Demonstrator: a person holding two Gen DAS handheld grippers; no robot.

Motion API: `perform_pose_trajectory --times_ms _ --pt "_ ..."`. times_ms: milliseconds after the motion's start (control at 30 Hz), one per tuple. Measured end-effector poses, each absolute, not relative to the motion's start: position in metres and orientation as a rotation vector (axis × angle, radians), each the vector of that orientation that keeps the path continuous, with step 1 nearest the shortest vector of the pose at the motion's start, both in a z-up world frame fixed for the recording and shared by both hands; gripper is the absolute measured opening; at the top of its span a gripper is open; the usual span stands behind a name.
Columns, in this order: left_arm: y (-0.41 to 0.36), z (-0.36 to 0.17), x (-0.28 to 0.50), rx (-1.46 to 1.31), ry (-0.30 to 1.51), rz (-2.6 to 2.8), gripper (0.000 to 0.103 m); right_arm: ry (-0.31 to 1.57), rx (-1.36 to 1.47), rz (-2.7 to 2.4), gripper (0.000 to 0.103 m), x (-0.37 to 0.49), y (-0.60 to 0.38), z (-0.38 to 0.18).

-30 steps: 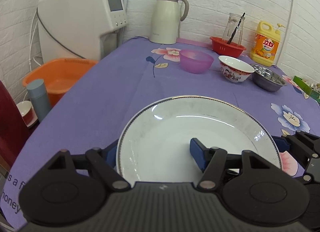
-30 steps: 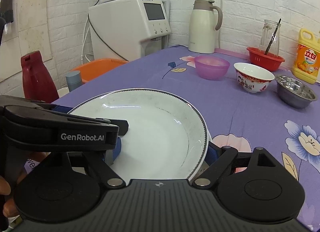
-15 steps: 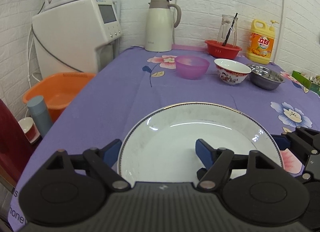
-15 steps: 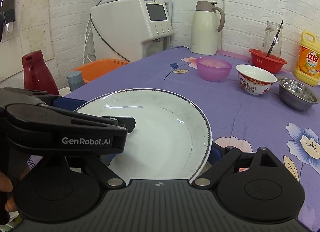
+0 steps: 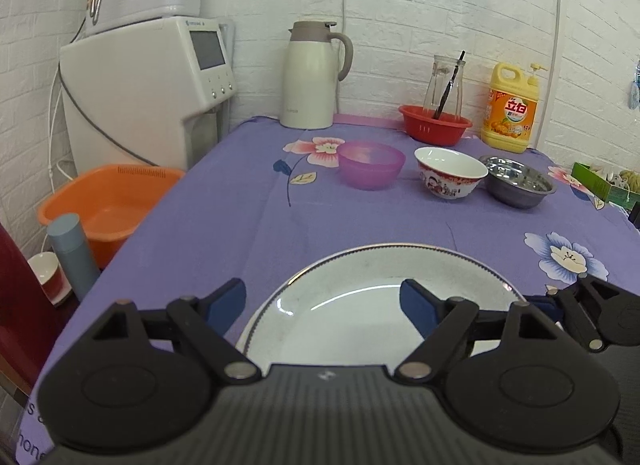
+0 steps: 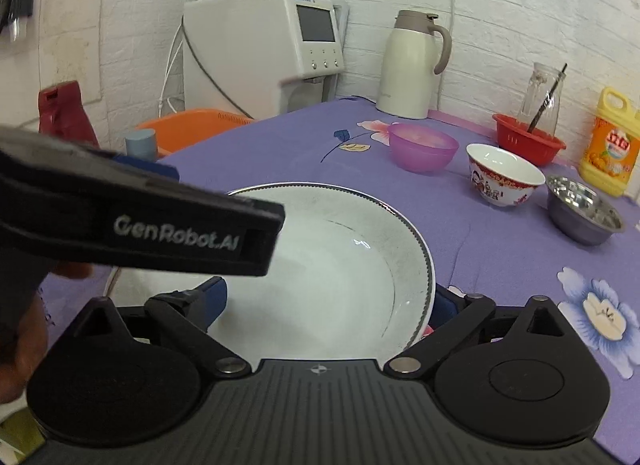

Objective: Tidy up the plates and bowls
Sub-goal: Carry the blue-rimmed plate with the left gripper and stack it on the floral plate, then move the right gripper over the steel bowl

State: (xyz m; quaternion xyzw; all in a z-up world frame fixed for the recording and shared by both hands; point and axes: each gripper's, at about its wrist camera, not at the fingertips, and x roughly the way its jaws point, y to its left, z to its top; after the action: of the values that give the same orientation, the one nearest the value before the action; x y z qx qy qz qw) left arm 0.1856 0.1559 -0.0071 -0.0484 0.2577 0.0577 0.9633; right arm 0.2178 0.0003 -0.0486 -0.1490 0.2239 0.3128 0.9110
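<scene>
A white plate (image 5: 360, 301) with a dark rim lies on the purple tablecloth near the front edge; it also shows in the right wrist view (image 6: 332, 265). My left gripper (image 5: 322, 303) is open above the plate's left part, clear of it. My right gripper (image 6: 326, 299) is open, its jaws spanning the plate's right rim. A purple plastic bowl (image 5: 371, 164), a red-patterned ceramic bowl (image 5: 450, 177) and a steel bowl (image 5: 518, 181) stand in a row at the far side.
A cream thermos jug (image 5: 314, 75), a red basket (image 5: 435, 125) with a glass jar and a yellow detergent bottle (image 5: 510, 111) line the back wall. A white appliance (image 5: 148, 85) and an orange basin (image 5: 108, 201) stand left of the table.
My left gripper has lifted and pulled back off the plate's left rim, so more of the table shows. My right gripper stays at the plate's right rim.
</scene>
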Motion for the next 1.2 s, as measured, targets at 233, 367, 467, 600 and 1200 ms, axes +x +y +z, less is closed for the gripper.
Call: perform_pose_trajectory --times_ms 233,367,467,600,1200 --pt "0.16 0.0 0.188 -0.124 0.512 0.138 0.082 0.47 -0.224 0.689 0.103 0.221 -0.016 -0.044" --pt "0.155 0.004 0.19 -0.139 0.518 0.117 0.083 0.443 -0.105 0.622 0.103 0.229 -0.046 -0.032" --pt "0.145 0.007 0.195 -0.139 0.518 0.098 0.088 0.462 -0.04 0.585 0.103 0.241 -0.072 -0.026" --pt "0.126 0.011 0.203 -0.144 0.513 0.055 0.092 0.499 0.021 0.49 0.103 0.256 -0.114 -0.029" --pt "0.018 0.019 0.281 -0.146 0.645 -0.143 0.099 0.553 0.123 0.259 0.103 0.319 -0.245 -0.037"
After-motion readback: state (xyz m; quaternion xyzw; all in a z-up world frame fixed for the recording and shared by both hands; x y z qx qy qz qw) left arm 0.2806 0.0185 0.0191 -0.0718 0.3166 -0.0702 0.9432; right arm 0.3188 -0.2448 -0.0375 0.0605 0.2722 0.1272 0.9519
